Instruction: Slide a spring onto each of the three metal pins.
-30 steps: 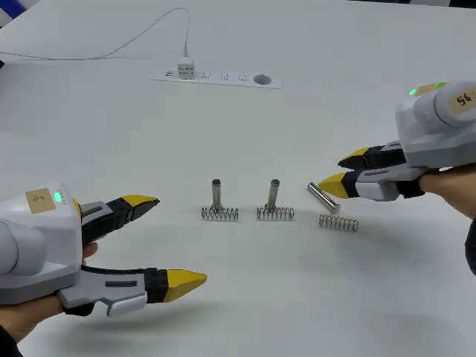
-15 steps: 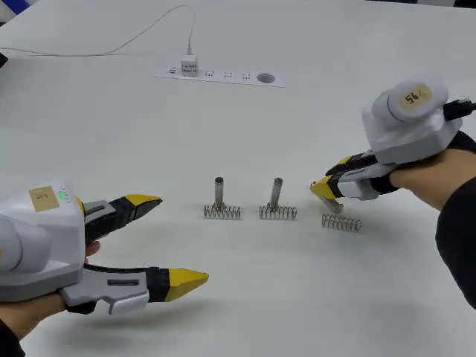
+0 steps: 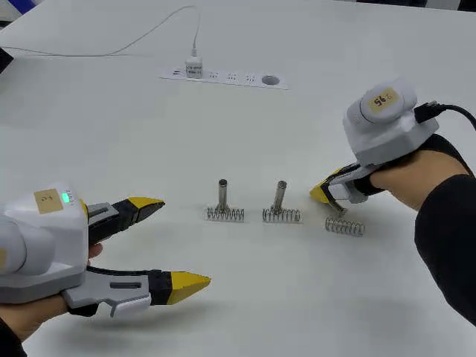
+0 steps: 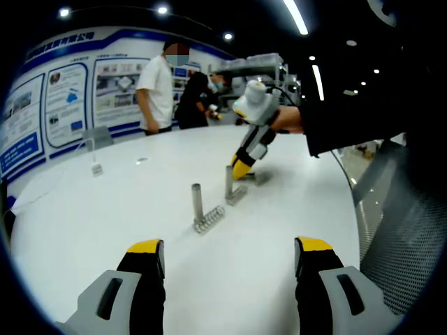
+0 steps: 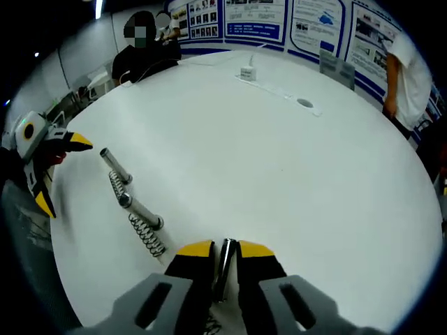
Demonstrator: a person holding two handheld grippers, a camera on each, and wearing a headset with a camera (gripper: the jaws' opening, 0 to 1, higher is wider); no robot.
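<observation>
Two metal pins (image 3: 222, 193) (image 3: 280, 195) stand upright mid-table, each with a spring (image 3: 224, 215) (image 3: 282, 216) lying at its foot. The third spring (image 3: 344, 227) lies to the right. My right gripper (image 3: 321, 195) points down at the table just above that spring, shut on the third pin (image 5: 225, 264), which lies between its yellow tips (image 5: 225, 250). At the lower left my left gripper (image 3: 169, 242) hovers open and holds nothing. Its own view (image 4: 230, 255) looks at both upright pins (image 4: 198, 202) (image 4: 229, 183) and the right gripper (image 4: 244, 164).
A white power strip (image 3: 238, 77) with a plugged-in adapter (image 3: 194, 68) and a cable lies at the far side of the white table (image 3: 111, 134). People stand by wall posters beyond the table (image 4: 159, 84).
My right gripper has rolled over, dropped to the table and shut on the lying pin. The left gripper has stayed in place, still open.
</observation>
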